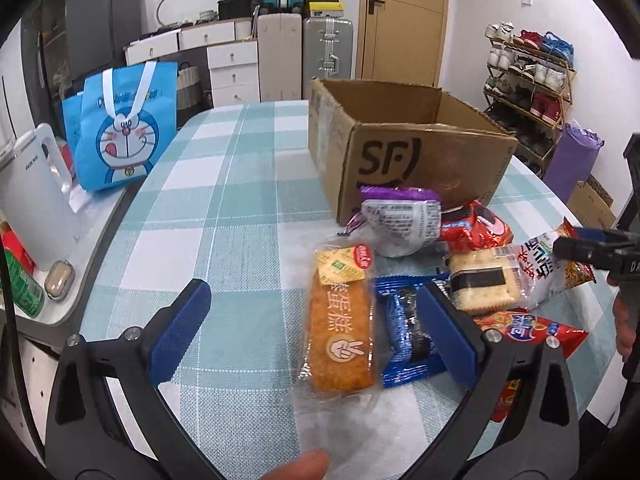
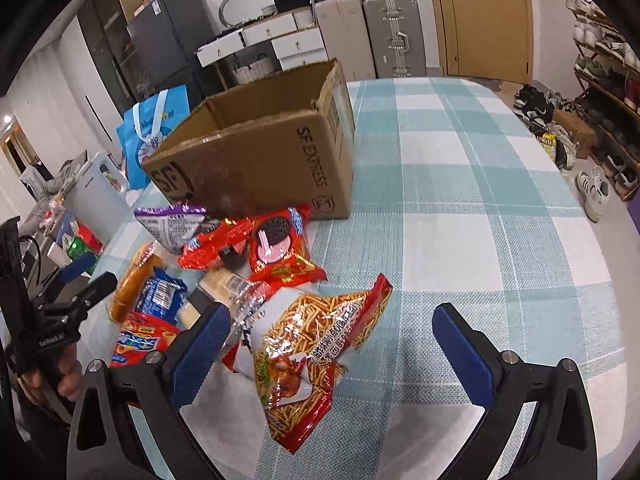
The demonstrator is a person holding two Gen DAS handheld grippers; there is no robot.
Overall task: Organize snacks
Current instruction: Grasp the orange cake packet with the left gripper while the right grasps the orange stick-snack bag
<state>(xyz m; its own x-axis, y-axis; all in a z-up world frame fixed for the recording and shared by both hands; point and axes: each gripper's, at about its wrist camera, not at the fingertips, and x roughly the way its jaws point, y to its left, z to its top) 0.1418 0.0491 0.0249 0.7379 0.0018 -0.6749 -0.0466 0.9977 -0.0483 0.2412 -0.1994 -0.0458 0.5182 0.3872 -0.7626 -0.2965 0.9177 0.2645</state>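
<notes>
An open cardboard box (image 1: 404, 152) (image 2: 256, 160) marked SF stands on the checked tablecloth (image 1: 224, 200). In front of it lies a heap of snack packs. My left gripper (image 1: 316, 312) is open, with an orange cake pack (image 1: 340, 328) and a blue cookie pack (image 1: 404, 336) lying between its fingers. My right gripper (image 2: 332, 336) is open too, straddling a noodle-snack bag (image 2: 312, 344). A purple pack (image 1: 400, 220), red cookie packs (image 2: 276, 244) and a cracker pack (image 1: 484, 280) lie nearby. The right gripper (image 1: 588, 248) shows at the left wrist view's right edge.
A blue cartoon tote bag (image 1: 120, 128) and a white kettle (image 1: 32, 208) stand on a side surface at the left. A shoe rack (image 1: 528, 80), suitcases (image 1: 304, 60) and a door (image 1: 404, 20) are beyond the table. Bare tablecloth (image 2: 480, 200) lies right of the box.
</notes>
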